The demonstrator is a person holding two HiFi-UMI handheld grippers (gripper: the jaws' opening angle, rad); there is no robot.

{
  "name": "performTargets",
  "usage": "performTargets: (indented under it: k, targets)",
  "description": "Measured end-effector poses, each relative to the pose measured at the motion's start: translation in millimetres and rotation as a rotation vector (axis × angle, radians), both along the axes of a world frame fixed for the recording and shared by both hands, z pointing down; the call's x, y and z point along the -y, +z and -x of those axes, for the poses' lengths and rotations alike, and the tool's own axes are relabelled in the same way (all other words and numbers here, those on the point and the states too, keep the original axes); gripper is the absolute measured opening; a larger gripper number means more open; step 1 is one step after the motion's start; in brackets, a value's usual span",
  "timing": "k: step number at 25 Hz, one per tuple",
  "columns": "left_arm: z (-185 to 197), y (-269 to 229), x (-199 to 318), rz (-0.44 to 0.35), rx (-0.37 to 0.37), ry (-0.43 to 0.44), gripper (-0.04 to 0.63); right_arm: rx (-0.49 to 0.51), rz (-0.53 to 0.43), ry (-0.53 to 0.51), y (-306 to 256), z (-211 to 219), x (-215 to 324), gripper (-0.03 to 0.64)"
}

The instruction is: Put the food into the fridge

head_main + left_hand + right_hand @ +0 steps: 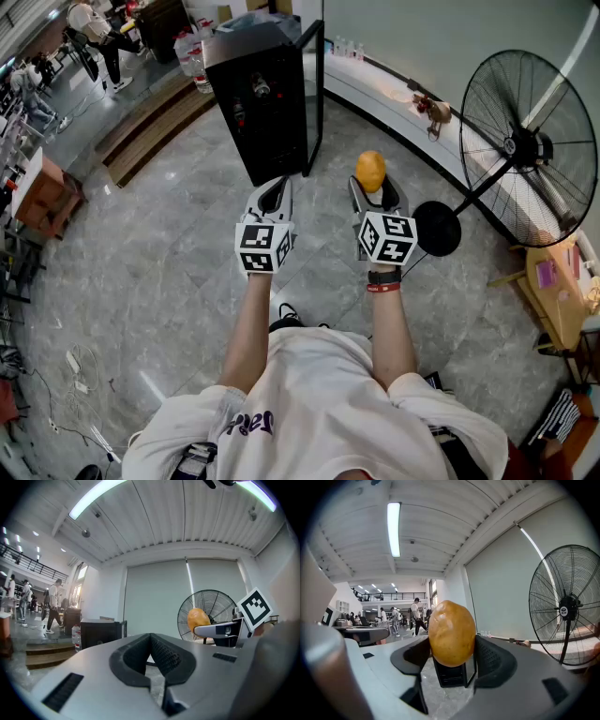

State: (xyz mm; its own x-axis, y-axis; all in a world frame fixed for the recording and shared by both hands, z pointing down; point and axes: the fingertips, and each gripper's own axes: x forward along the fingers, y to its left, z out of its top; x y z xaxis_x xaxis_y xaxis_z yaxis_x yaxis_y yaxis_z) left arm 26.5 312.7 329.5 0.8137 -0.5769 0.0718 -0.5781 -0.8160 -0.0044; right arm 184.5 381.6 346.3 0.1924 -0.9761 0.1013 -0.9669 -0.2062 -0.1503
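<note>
An orange-brown, egg-shaped potato [370,171] sits between the jaws of my right gripper [373,184], which is shut on it and held level above the floor. Seen from the right gripper view, the potato [452,633] fills the gap between the dark pads. My left gripper [273,193] hangs beside it on the left, shut, with nothing in it [151,639]. Ahead on the floor stands a small black fridge [258,103] with its glass door [315,84] swung open to the right. Through the left gripper view the potato [198,619] and the fridge [98,632] both show.
A big black standing fan [530,145] with a round base [437,228] stands to the right of my right gripper. A white ledge [394,98] runs along the wall behind. Wooden steps [150,127] lie left of the fridge, a wooden desk [558,291] at the right, people far back left.
</note>
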Motion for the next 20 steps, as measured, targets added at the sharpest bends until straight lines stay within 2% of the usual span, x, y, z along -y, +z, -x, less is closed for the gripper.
performTargets:
  k: [11, 20]
  targets:
    - [10.2, 20.9, -25.9, 0.04, 0.007, -0.038, 0.017, 0.03, 0.022, -0.029, 16.7, 13.7, -23.1, 0.308]
    - [13.8, 34.8, -8.7, 0.055, 0.015, -0.055, 0.017, 0.074, 0.017, -0.079, 30.7, 25.7, 7.9, 0.308]
